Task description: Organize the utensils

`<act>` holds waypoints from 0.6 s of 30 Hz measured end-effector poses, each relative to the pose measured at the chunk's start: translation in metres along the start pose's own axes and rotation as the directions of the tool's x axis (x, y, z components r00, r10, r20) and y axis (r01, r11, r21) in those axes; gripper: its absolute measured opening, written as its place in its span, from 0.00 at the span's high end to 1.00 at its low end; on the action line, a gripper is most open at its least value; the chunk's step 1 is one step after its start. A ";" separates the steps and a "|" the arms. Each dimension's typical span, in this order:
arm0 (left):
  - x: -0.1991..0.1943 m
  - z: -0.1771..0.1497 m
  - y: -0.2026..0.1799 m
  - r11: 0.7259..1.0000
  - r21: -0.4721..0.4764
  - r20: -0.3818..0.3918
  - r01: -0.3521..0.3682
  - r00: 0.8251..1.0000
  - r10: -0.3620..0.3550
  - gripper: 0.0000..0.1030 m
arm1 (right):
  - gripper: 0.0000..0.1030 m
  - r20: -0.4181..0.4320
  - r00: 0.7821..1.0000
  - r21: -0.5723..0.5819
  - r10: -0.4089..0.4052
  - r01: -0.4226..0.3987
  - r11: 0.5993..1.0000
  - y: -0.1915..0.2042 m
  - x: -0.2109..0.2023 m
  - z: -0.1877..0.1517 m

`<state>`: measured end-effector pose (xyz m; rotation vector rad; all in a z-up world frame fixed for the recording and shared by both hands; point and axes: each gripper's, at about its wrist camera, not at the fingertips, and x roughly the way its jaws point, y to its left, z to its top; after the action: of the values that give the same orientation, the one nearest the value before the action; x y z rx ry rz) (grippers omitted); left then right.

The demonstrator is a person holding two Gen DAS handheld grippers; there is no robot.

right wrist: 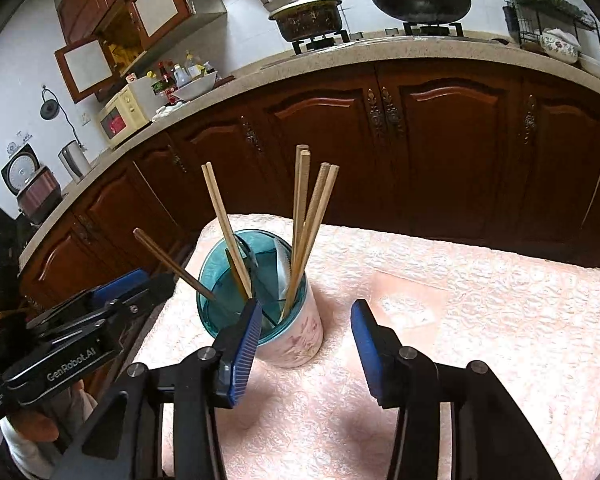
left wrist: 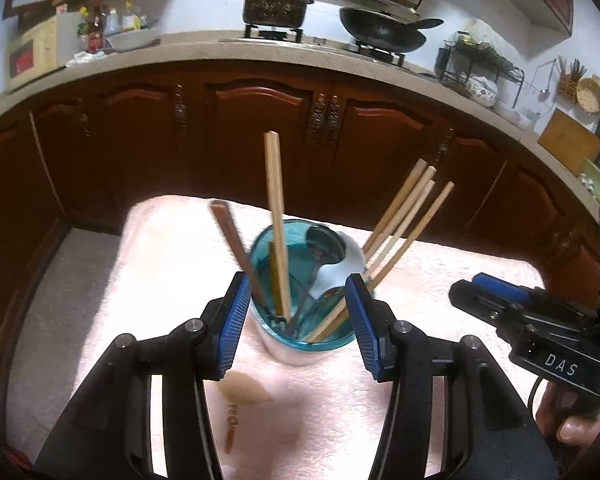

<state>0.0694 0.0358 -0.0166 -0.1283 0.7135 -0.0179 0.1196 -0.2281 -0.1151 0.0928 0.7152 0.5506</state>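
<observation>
Both grippers wide open, holding nothing; left gripper (left wrist: 296, 312) straddles holder.
Chopsticks (right wrist: 306, 216) and a spoon (left wrist: 336, 264) stand in the teal-rimmed cup (right wrist: 288, 320) on my pink cloth (right wrist: 480, 320); right gripper (right wrist: 304, 344) hangs just beside it, likely finished.
</observation>
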 end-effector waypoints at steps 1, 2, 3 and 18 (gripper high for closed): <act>-0.002 -0.001 0.002 1.000 -0.004 0.006 -0.006 1.000 0.006 0.53 | 0.57 0.002 1.000 -0.004 -0.007 0.007 1.000 0.002 -0.001 0.000; -0.005 -0.002 0.003 1.000 -0.006 0.011 -0.014 1.000 0.015 0.53 | 0.57 0.006 1.000 -0.012 -0.015 0.015 1.000 0.005 -0.002 -0.001; -0.006 -0.003 0.005 1.000 -0.006 0.013 -0.019 1.000 0.019 0.53 | 0.57 0.008 1.000 -0.019 -0.023 0.023 1.000 0.008 -0.003 -0.002; -0.014 -0.017 0.015 0.996 -0.013 0.012 -0.092 0.996 0.092 0.53 | 0.55 0.004 0.998 -0.026 -0.067 0.067 0.997 0.027 0.001 -0.013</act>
<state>0.0471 0.0497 -0.0221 -0.1075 0.7065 0.0750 0.1005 -0.2059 -0.1185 0.0448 0.7053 0.4960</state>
